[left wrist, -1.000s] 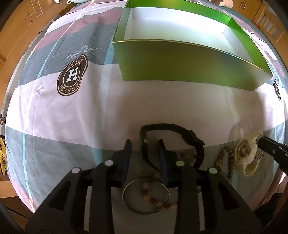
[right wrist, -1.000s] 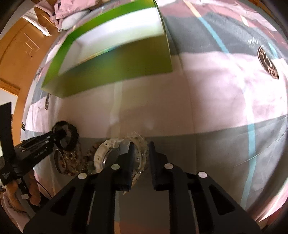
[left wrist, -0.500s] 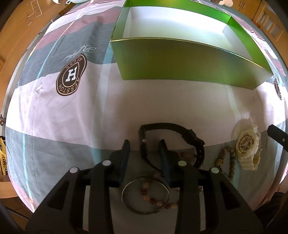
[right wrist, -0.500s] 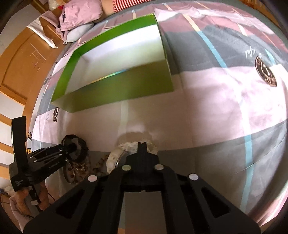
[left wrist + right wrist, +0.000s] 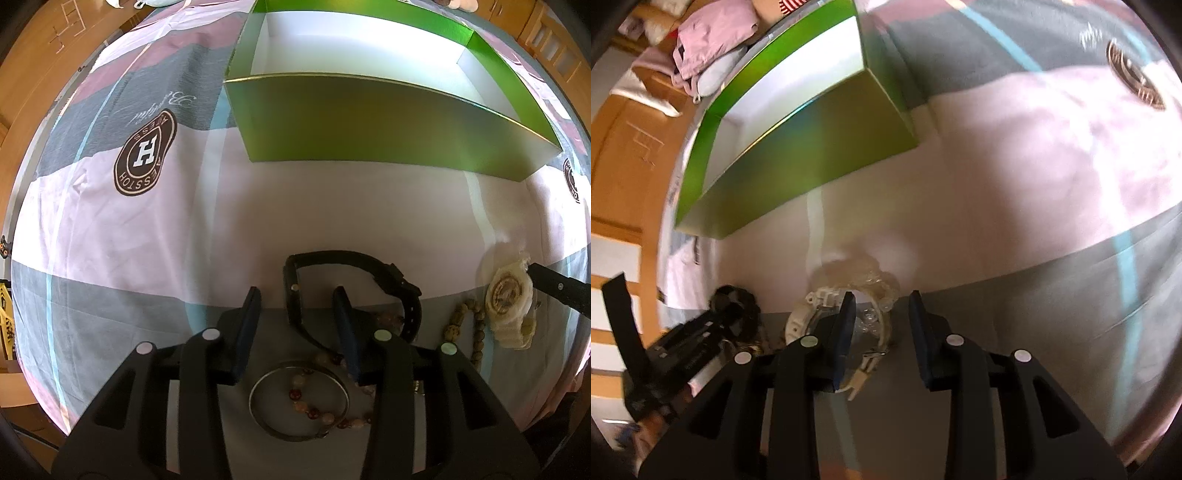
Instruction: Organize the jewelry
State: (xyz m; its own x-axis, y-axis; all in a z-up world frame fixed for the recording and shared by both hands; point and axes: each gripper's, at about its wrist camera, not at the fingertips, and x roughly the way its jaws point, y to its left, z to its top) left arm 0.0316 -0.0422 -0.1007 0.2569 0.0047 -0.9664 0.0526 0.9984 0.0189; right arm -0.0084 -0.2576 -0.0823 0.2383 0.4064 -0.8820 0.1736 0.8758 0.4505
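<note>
Both hand-held grippers released. Left hand-held gripper [image 5: 297, 301] straddles black watch [image 5: 354, 284] strap, lined up to pinch. Right hand-held gripper [image 5: 882, 308] spread around cream watch [image 5: 849, 299], likely same. Green box [image 5: 369, 122] at 12 o'clock on bed [image 5: 129, 236], open for jewelry.

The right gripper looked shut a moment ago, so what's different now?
The right gripper has opened again over the white watch, which lies on the bedspread, not held. The left gripper stayed open by the black watch; the bangle and green box stayed put.
</note>
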